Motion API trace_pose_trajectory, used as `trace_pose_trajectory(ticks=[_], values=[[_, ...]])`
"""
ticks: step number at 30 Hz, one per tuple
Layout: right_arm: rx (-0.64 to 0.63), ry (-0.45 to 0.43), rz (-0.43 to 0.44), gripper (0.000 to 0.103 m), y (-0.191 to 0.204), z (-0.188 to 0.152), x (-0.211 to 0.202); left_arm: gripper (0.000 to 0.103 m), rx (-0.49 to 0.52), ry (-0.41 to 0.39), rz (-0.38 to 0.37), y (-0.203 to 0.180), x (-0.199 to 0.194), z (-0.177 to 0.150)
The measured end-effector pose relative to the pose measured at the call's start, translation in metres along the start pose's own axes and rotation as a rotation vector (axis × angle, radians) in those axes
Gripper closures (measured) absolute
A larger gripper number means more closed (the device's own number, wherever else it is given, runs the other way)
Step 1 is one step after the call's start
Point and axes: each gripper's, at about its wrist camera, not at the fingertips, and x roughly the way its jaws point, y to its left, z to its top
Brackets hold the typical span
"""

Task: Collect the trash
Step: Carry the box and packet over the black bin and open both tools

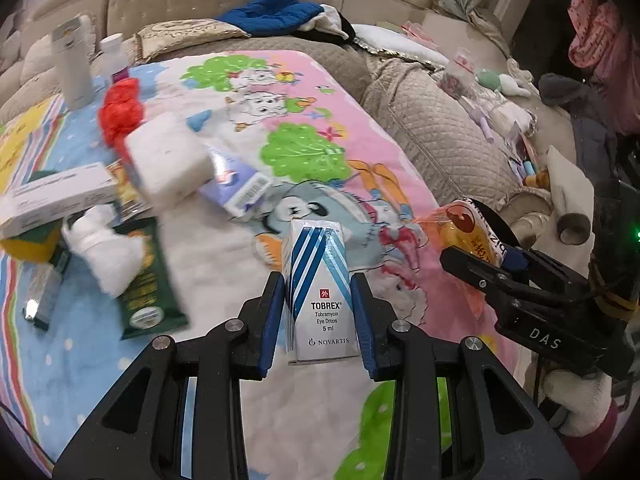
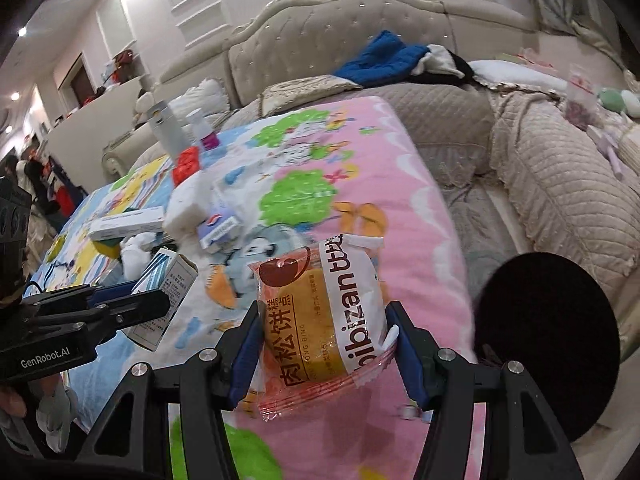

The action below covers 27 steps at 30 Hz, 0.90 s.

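Blue pads of my left gripper (image 1: 318,280) are clamping the eye-drop box (image 1: 318,288) upright above the cartoon blanket (image 1: 280,120), while my right gripper (image 2: 326,312) is gripping the orange pastry packet (image 2: 320,320) just beside it.

Glossy cardboard eye-drop box (image 1: 318,292); shiny crinkled plastic snack wrapper (image 2: 320,332); soft, probably fleece blanket (image 1: 248,240); quilted cloth sofa (image 1: 440,128).

Black grippers, blue-padded fingers (image 1: 271,320), silver screws, "DAS" and "GenRobot.AI" lettering.
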Motion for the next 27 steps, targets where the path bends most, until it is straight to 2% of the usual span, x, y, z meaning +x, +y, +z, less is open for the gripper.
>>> trace_pose_trajectory(ticks=[11,20,27], values=[[0.091,-0.018,-0.074,0.045,-0.059,-0.004,-0.018,0.072,0.088,0.012,-0.029,-0.052,0.029,0.017],[0.179,-0.021,-0.145,0.045,-0.113,-0.014,-0.031,0.072,0.158,0.027,-0.079,-0.098,0.049,0.025],[0.228,-0.008,-0.176,0.045,-0.141,-0.022,-0.028,0.072,0.176,0.041,-0.135,-0.124,0.066,0.03]])
